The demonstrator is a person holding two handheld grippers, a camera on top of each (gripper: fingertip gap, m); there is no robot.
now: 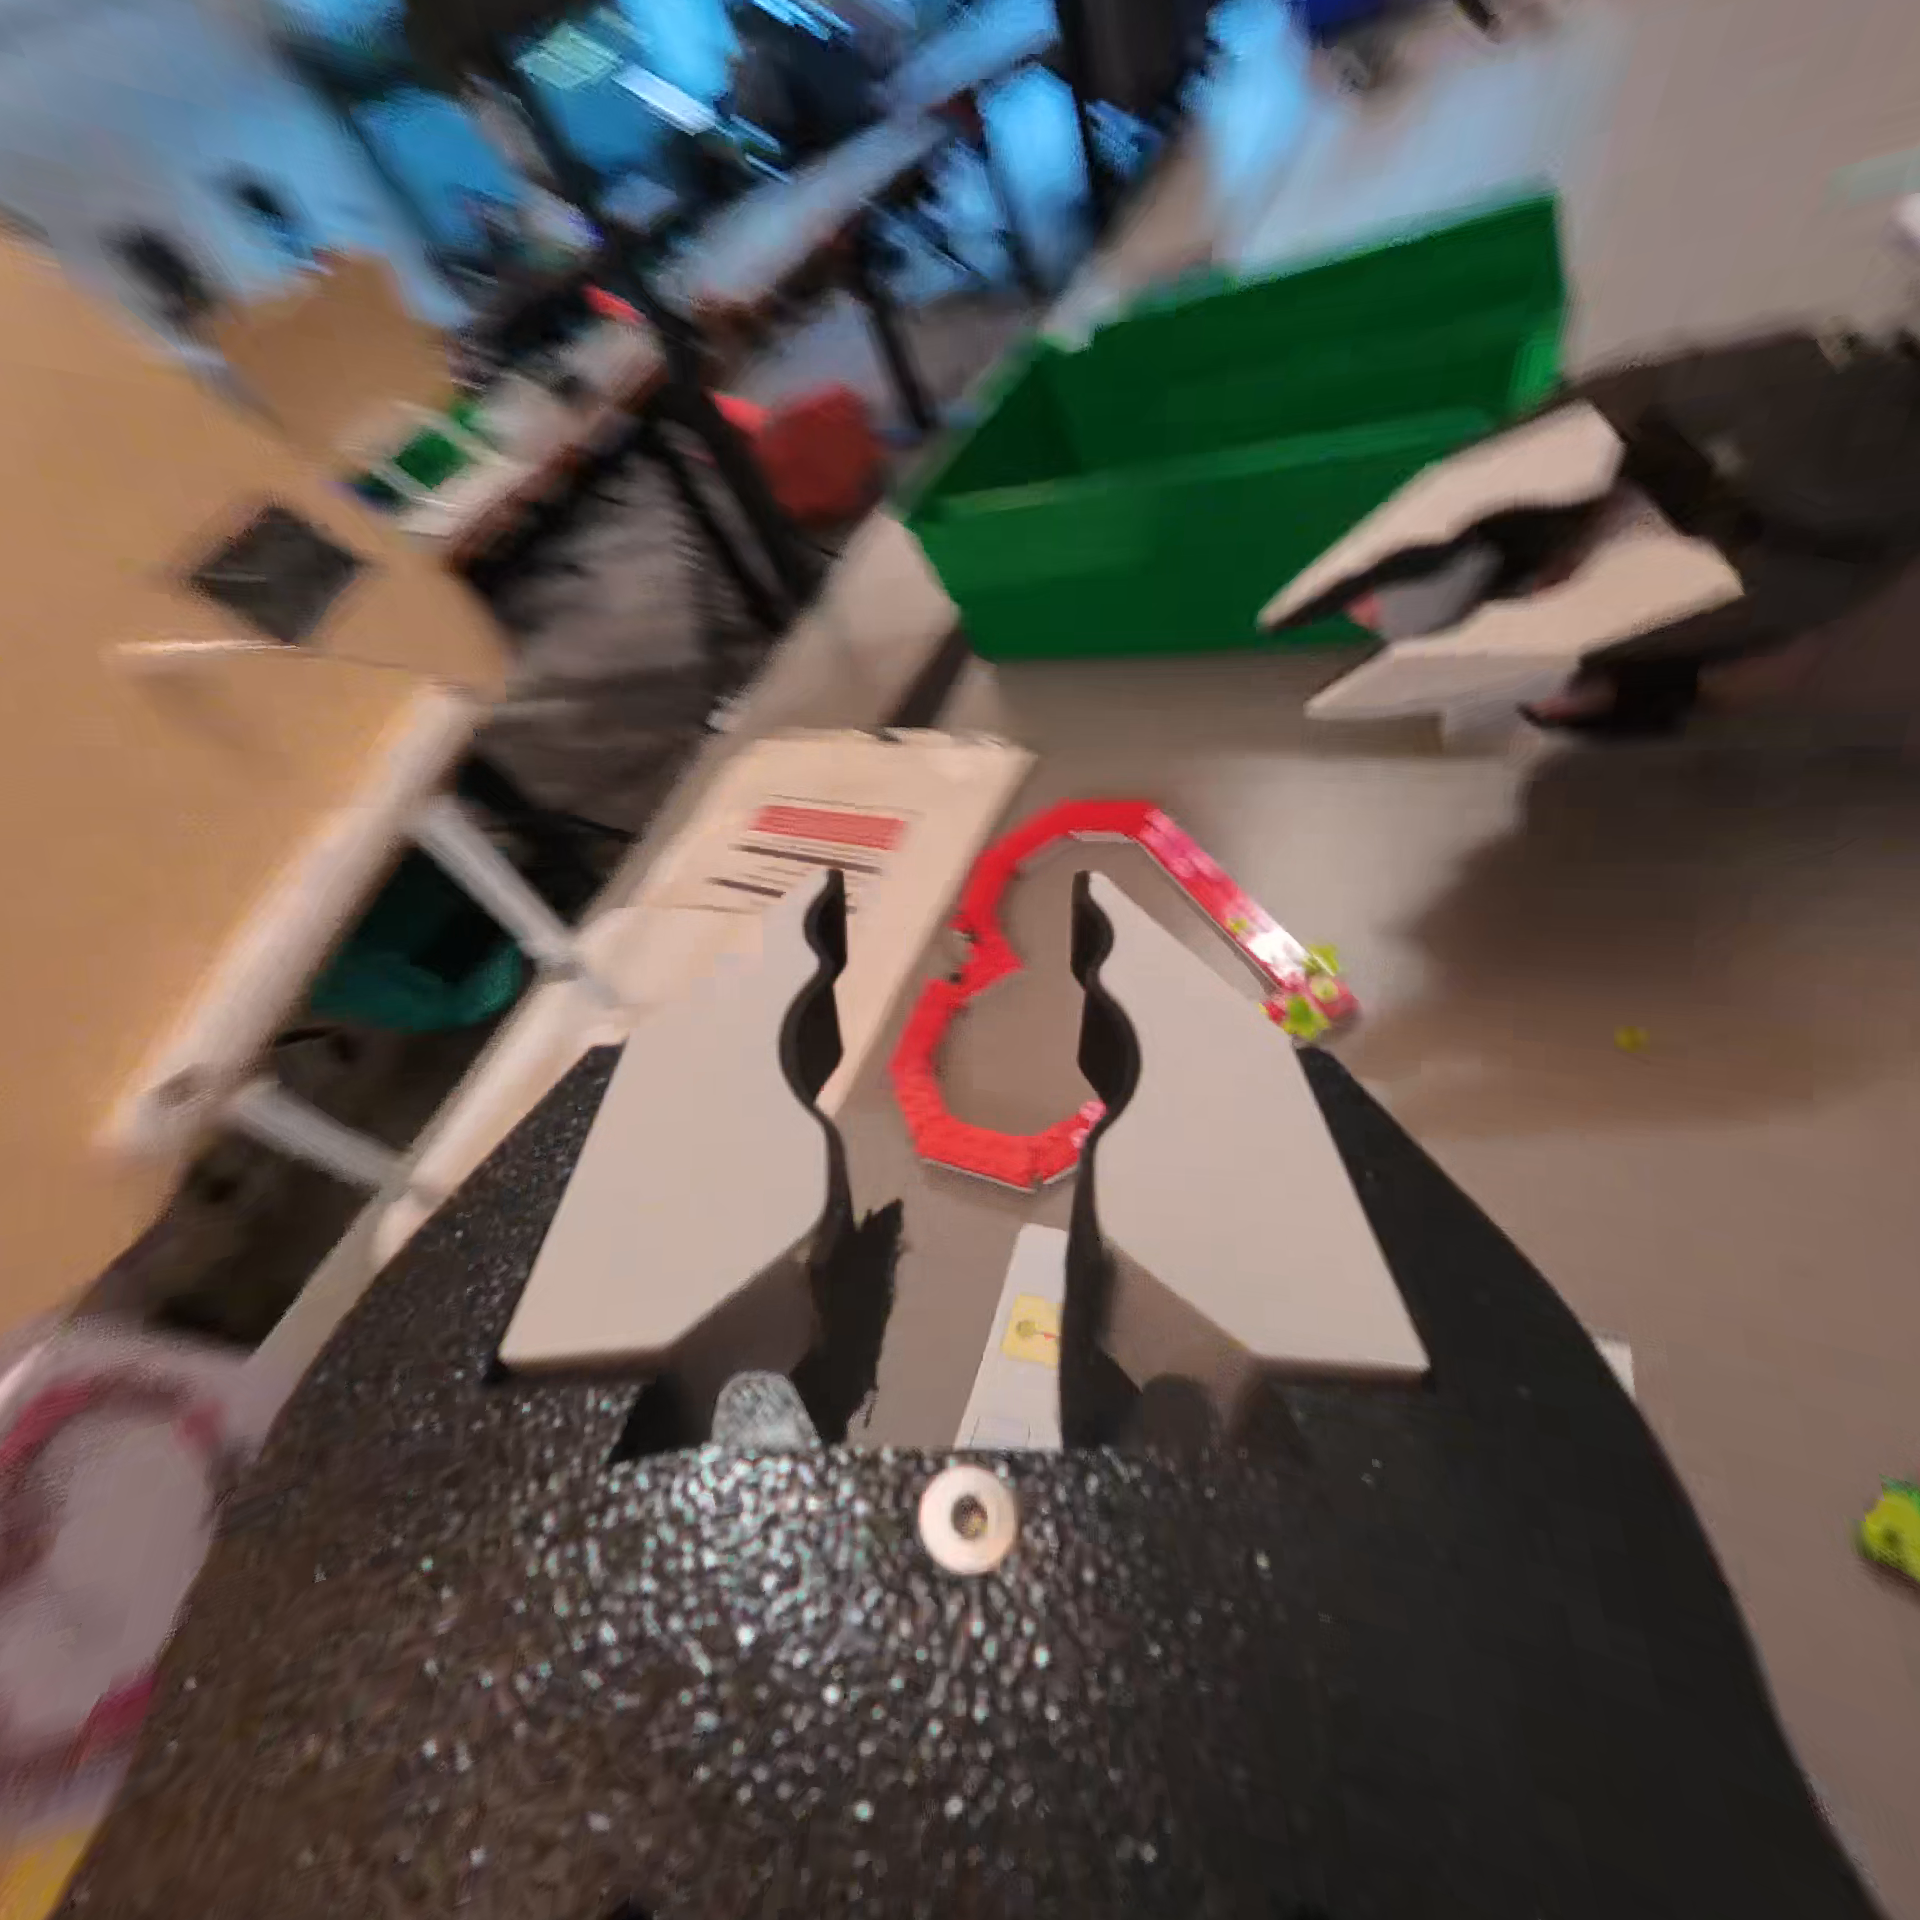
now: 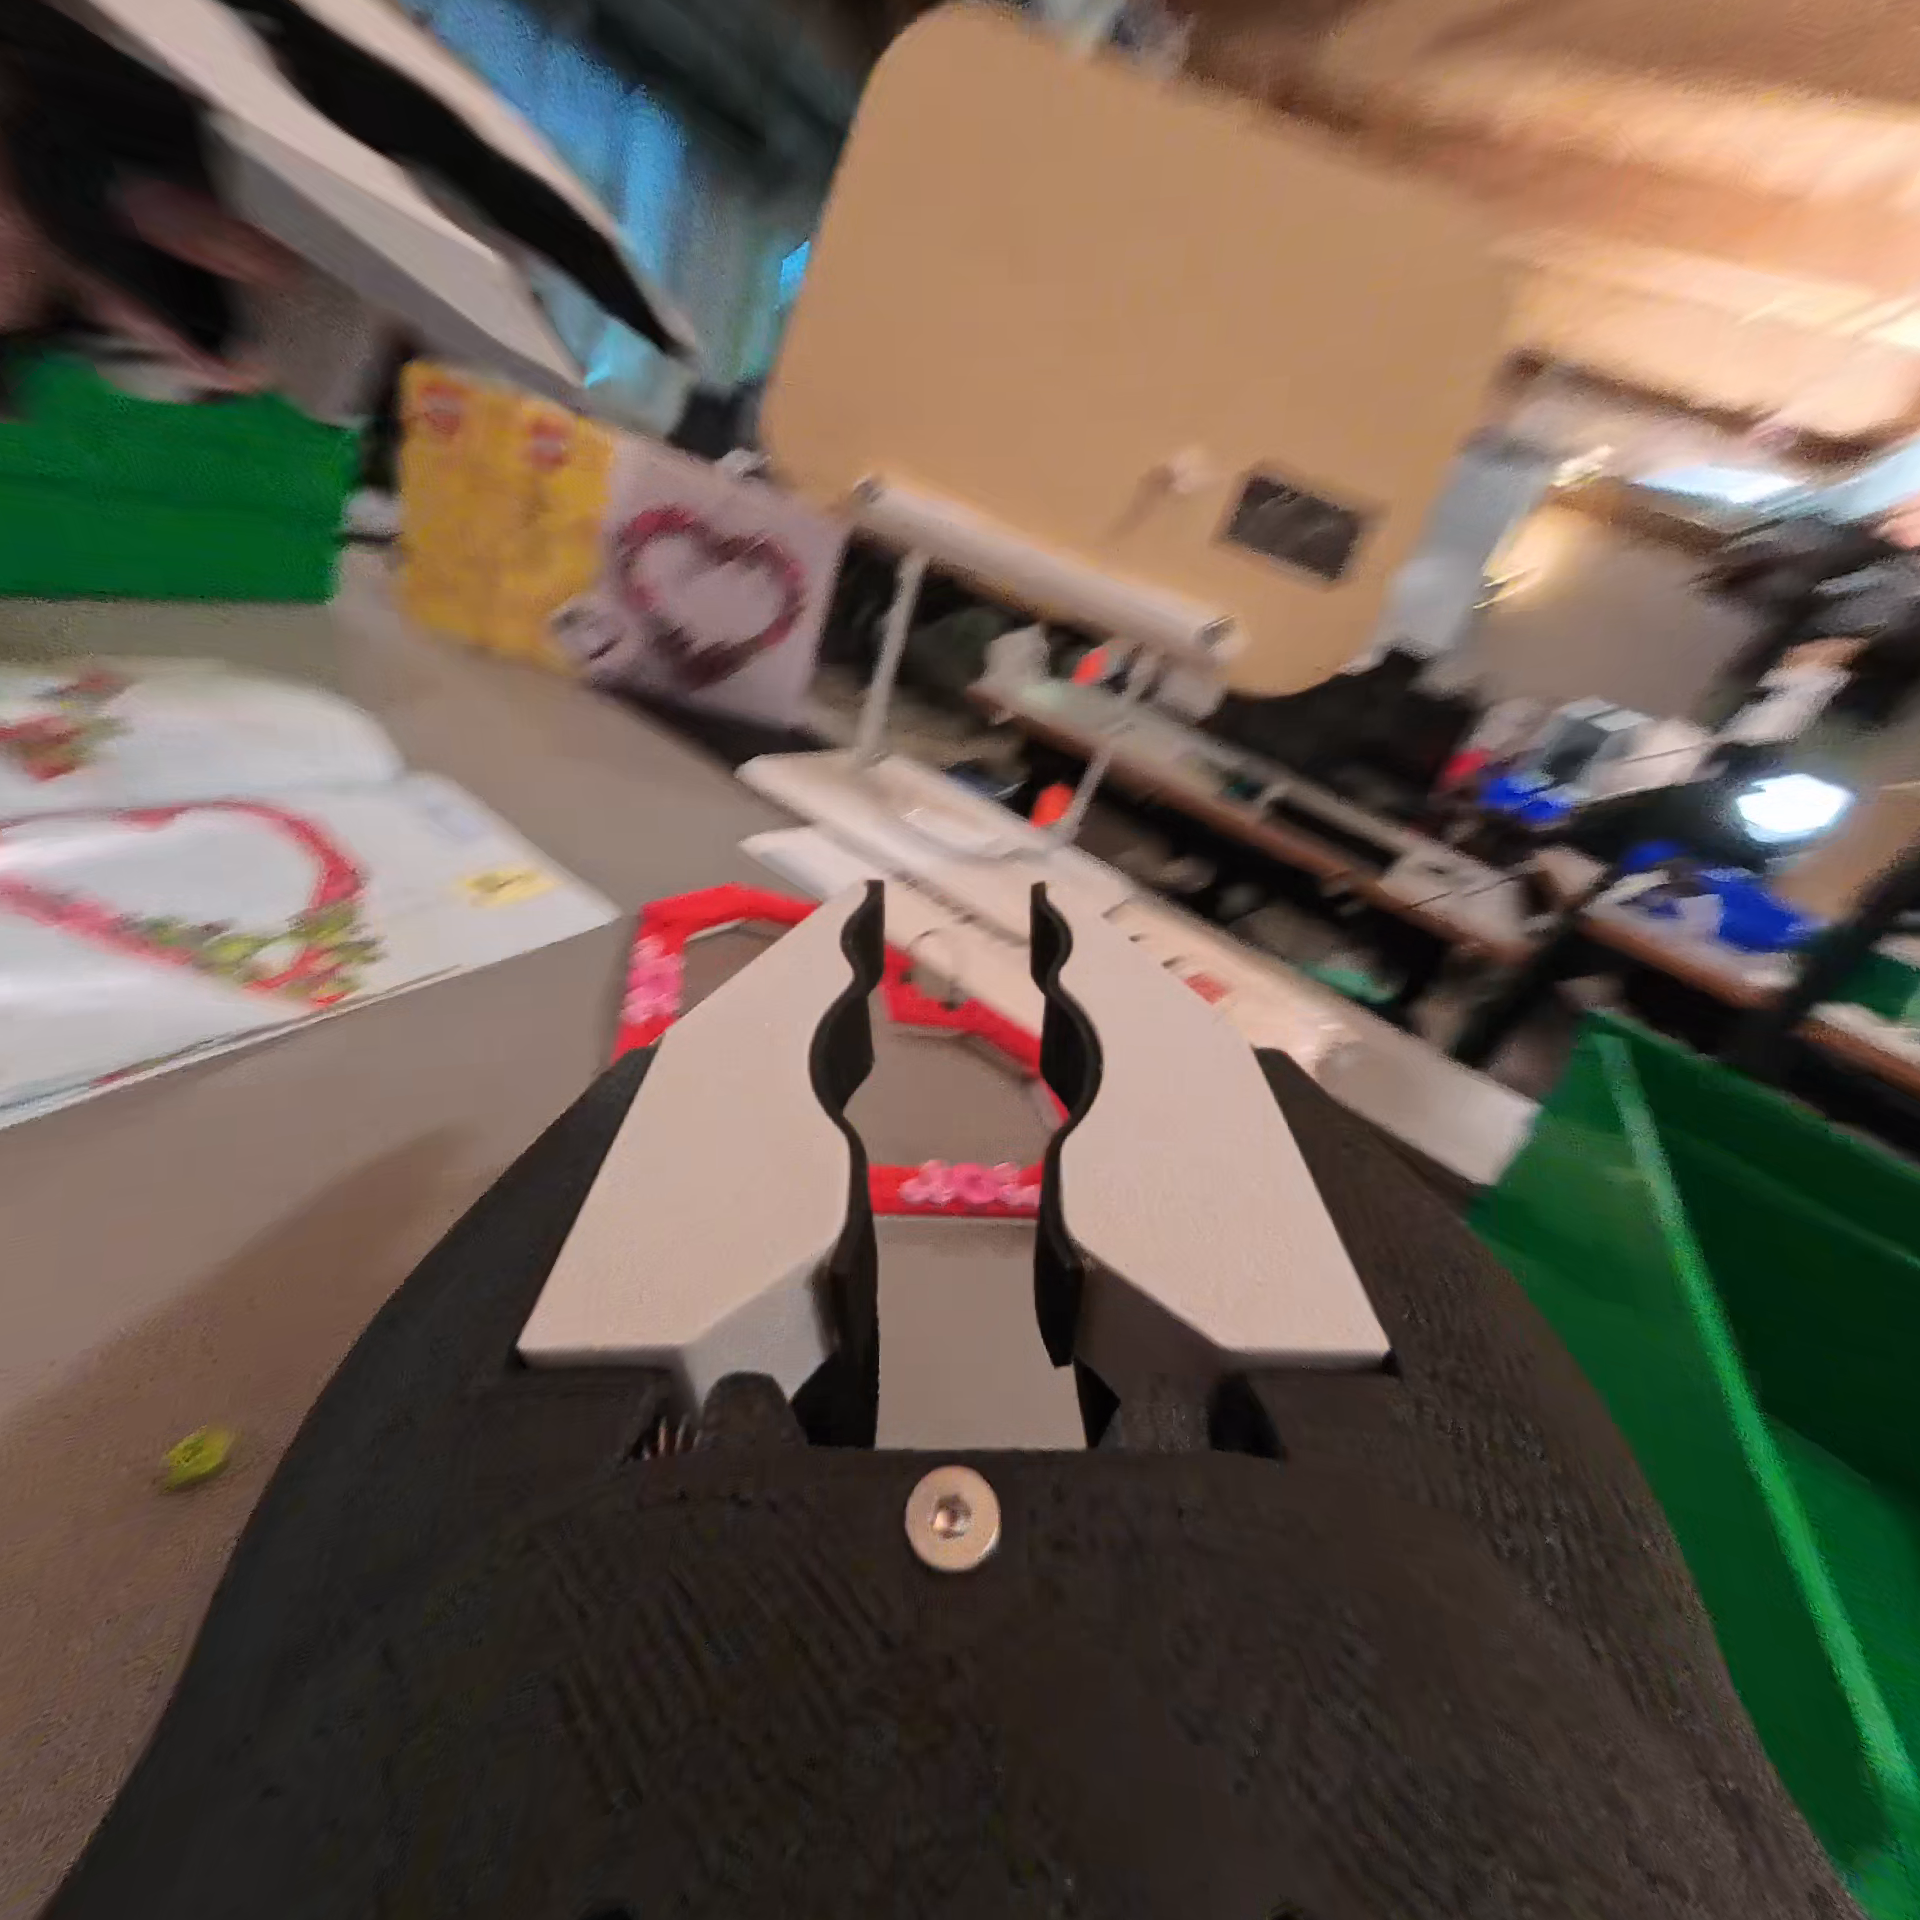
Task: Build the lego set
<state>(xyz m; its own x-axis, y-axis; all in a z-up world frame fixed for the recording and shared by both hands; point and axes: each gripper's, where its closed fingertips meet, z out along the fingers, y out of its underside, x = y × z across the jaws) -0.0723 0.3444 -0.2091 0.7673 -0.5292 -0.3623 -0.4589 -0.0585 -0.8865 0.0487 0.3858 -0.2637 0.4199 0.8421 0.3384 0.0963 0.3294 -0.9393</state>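
Tongs: left tongs and right tongs both gape, empty.
Heart: red frame flat on table, just beyond the tips.
Handling: likely light, brittle at joints; grip a straight side.

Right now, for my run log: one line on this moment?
left gripper: open, empty | right gripper: open, empty | red heart frame: on table, unheld | green bin: behind
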